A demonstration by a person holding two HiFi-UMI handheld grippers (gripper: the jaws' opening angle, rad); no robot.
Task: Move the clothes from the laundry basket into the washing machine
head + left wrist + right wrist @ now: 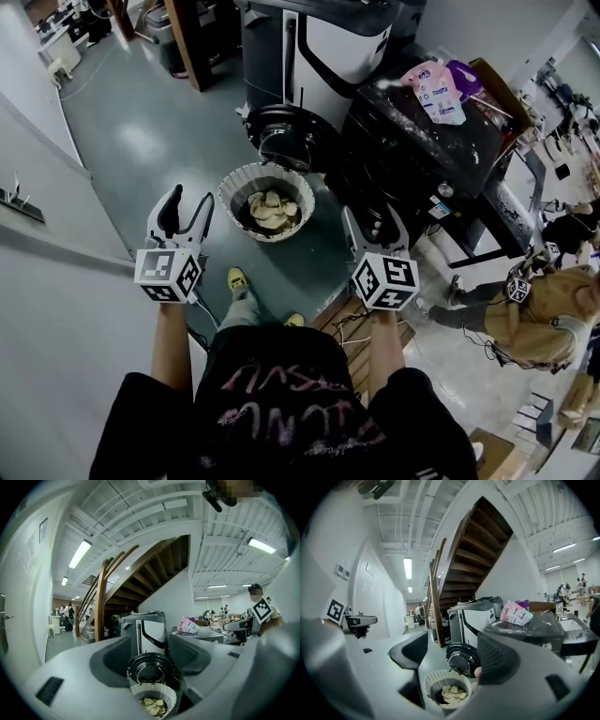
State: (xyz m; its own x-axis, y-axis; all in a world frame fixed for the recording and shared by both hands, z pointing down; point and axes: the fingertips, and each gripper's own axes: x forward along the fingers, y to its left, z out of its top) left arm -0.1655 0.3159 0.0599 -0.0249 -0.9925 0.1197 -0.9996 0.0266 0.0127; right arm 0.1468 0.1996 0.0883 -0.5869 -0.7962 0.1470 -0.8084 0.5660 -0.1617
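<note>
A round white laundry basket (pixel 242 180) stands on the floor and holds pale and dark clothes (pixel 272 210). Just behind it the round door (pixel 284 137) of the black washing machine (pixel 422 155) hangs open. My left gripper (pixel 185 212) hovers left of the basket, open and empty. My right gripper (pixel 375 226) hovers right of the basket in front of the machine, also open and empty. In the left gripper view the basket (pixel 152 698) and door (pixel 150 667) show between the jaws of the left gripper (pixel 150 663). The right gripper (pixel 452 660) frames the basket (pixel 446 688) and door (pixel 462 658) likewise.
A pink detergent bag (pixel 435 90) lies on top of the black machine. A white and black appliance (pixel 328 47) stands behind the door. A white wall (pixel 47 281) runs along the left. A person (pixel 530 314) sits at the right, and cables (pixel 352 323) lie near my feet.
</note>
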